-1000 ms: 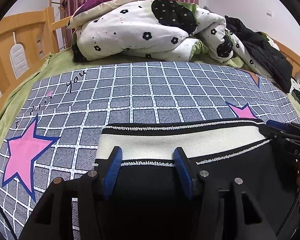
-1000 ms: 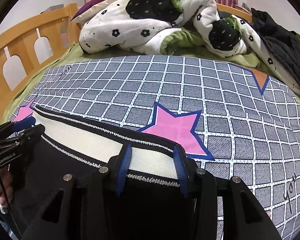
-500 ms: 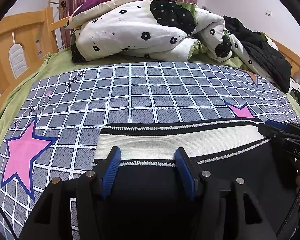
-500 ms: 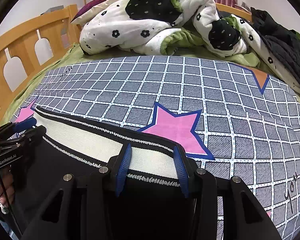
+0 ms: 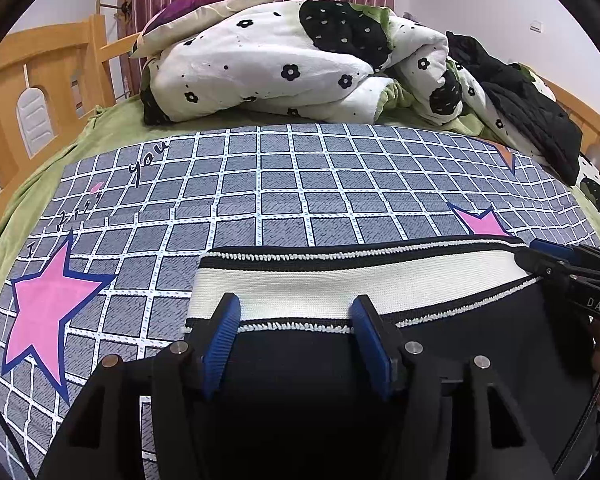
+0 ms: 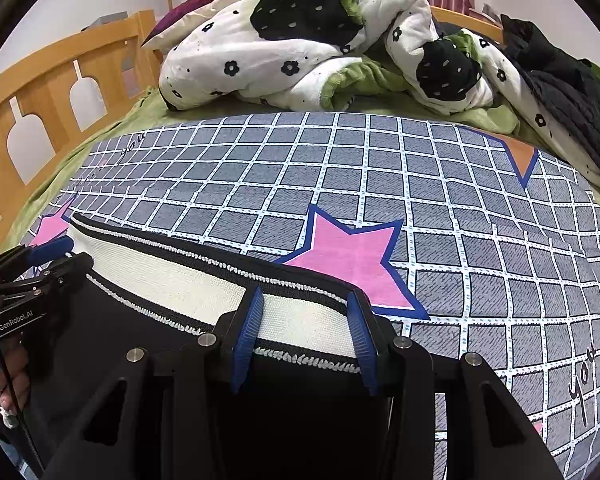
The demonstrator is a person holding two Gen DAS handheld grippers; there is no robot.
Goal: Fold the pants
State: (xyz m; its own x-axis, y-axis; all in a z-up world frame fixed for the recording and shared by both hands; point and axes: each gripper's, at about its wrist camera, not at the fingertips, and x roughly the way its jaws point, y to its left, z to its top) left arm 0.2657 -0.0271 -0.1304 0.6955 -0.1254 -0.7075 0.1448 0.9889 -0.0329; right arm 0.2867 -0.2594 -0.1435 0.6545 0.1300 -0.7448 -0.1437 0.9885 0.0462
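Observation:
Black pants with a broad cream waistband [image 5: 340, 276] lie flat on the grid-patterned bedsheet [image 5: 300, 184]. My left gripper [image 5: 295, 308] stands open over the waistband's left end. Its blue pads [image 5: 220, 332] are apart, and the band's lower edge shows between them, unpinched. My right gripper [image 6: 305, 304] is open over the waistband [image 6: 172, 276] at its right end, the cloth flat between its pads. Each gripper shows in the other's view: the right gripper [image 5: 556, 260] at the band's right tip, the left gripper [image 6: 48, 256] at the left tip.
A crumpled white blanket with black flowers [image 5: 280, 68] and a pillow [image 5: 216, 4] are piled at the far end of the bed. A black jacket [image 5: 532, 108] lies at the far right. A wooden bed rail [image 6: 60, 92] runs along the left. Pink stars [image 6: 352, 260] mark the sheet.
The left gripper's pads have spread slightly wider over the waistband. Neither hand has moved and the pants lie as before.

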